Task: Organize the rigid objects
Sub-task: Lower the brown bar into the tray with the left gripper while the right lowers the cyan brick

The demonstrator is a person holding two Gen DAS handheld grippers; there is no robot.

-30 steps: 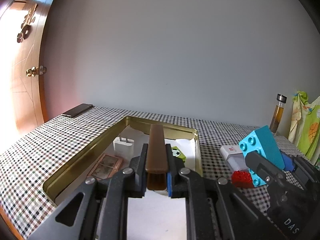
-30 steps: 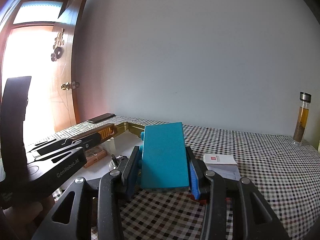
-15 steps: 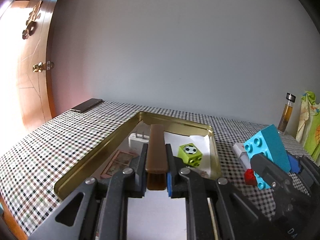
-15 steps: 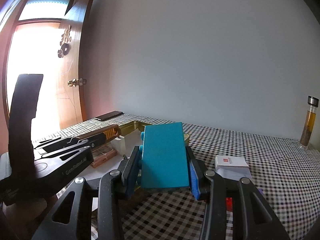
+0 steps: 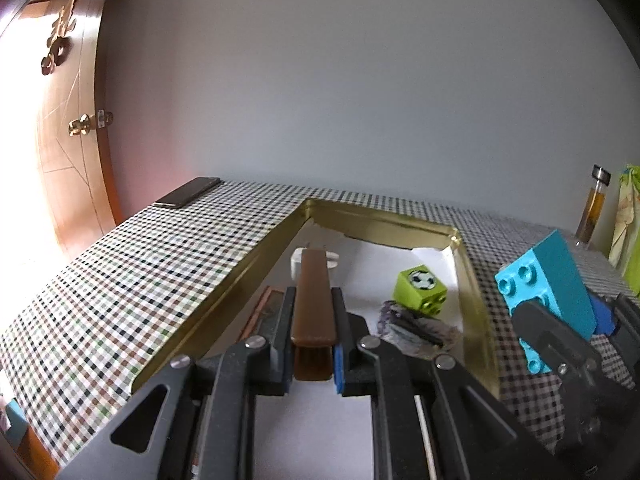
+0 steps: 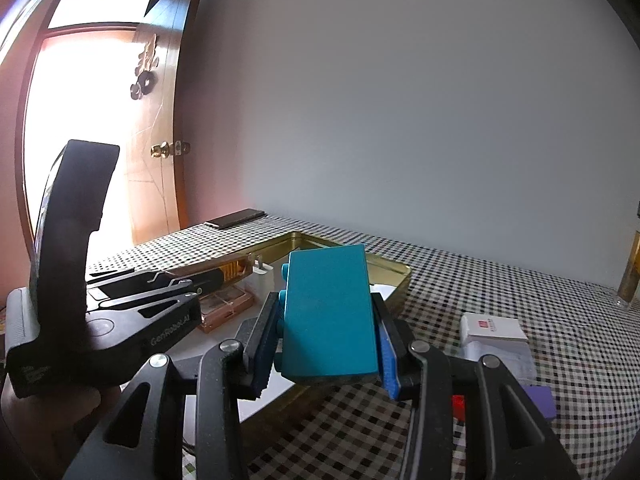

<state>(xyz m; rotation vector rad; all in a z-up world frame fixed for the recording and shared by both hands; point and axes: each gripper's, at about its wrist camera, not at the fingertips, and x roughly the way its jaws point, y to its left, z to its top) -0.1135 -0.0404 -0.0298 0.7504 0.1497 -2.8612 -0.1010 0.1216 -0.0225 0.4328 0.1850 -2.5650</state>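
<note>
Brown comb (image 5: 313,294) clamped tight in the left gripper (image 5: 313,336), hanging over the gold tin tray (image 5: 224,292). Teal brick (image 6: 330,316) squeezed in the right gripper (image 6: 328,344) near the tray's corner. Green football cube (image 5: 420,290) and white charger (image 5: 298,264) sitting inside the tray. Checkered tablecloth (image 5: 140,272) all over, dark phone (image 5: 188,198) at the far edge, then grey wall (image 5: 340,100) and wooden door (image 5: 72,152).
</note>
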